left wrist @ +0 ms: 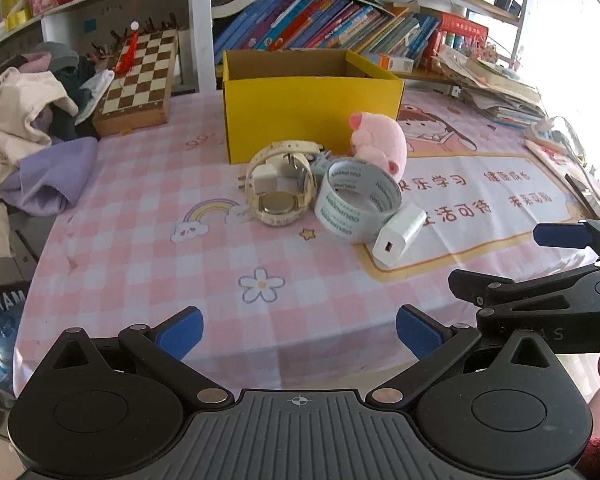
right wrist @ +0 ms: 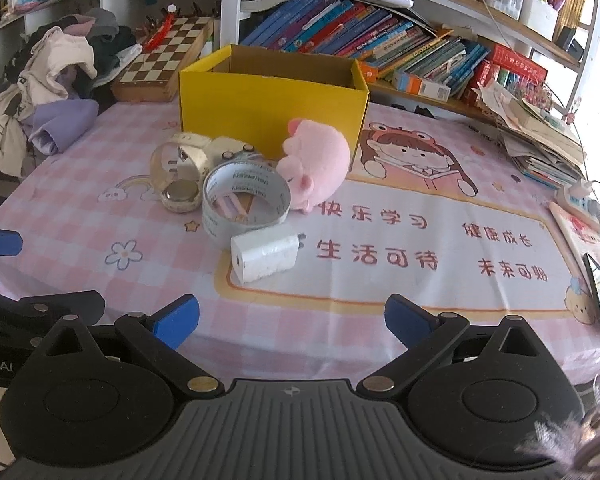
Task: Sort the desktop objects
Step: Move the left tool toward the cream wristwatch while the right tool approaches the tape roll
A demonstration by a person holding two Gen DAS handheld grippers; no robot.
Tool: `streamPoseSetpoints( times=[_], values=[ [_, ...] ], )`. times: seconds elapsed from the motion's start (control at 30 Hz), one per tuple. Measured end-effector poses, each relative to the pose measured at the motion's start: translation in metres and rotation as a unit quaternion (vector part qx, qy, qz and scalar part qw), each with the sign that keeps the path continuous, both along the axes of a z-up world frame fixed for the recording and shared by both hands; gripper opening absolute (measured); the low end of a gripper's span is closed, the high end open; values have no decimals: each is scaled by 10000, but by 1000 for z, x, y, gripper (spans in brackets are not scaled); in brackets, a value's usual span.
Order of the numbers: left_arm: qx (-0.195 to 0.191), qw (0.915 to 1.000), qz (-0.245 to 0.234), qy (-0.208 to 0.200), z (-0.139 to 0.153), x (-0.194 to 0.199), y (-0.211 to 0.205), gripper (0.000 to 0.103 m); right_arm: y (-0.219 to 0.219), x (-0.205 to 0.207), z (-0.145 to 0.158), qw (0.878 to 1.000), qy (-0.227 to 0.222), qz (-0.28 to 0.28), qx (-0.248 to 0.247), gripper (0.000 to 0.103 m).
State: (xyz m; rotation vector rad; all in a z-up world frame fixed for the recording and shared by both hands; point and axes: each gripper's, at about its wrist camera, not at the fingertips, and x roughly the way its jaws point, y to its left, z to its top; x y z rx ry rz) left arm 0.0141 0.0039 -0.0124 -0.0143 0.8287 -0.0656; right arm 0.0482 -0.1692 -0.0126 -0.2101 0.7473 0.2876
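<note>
Yellow cardboard box (left wrist: 312, 120), top open, standing at back of pink checked tablecloth (left wrist: 148, 208). Clustered just in front: cream watch (left wrist: 278, 188) touching roll of grey tape (left wrist: 356, 200), pink plush pig (left wrist: 378, 142) against box wall, white charger (left wrist: 400, 234) lying against tape's near edge. Left gripper (left wrist: 300, 334) low over near table edge, fingers spread, holding nothing. Right gripper (right wrist: 292, 322) likewise spread and empty, short of charger. Chessboard (left wrist: 140, 76) and heap of clothes (left wrist: 32, 120) off to left.

Bare tablecloth (right wrist: 300, 304) lies open before the charger (right wrist: 265, 257); tape roll (right wrist: 246, 204), watch (right wrist: 180, 178) and plush pig (right wrist: 318, 164) crowd the yellow box (right wrist: 272, 108).
</note>
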Motion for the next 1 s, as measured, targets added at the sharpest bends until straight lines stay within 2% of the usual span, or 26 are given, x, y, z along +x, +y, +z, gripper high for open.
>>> streamPoseSetpoints(
  times=[0.43, 1.0],
  values=[
    [58, 9999, 105, 21, -3, 39, -6, 103, -5, 49, -4, 9997, 168, 153, 95, 101],
    [26, 9980, 619, 73, -4, 78, -7, 103, -1, 111, -6, 9962, 431, 724, 224, 100]
  ],
)
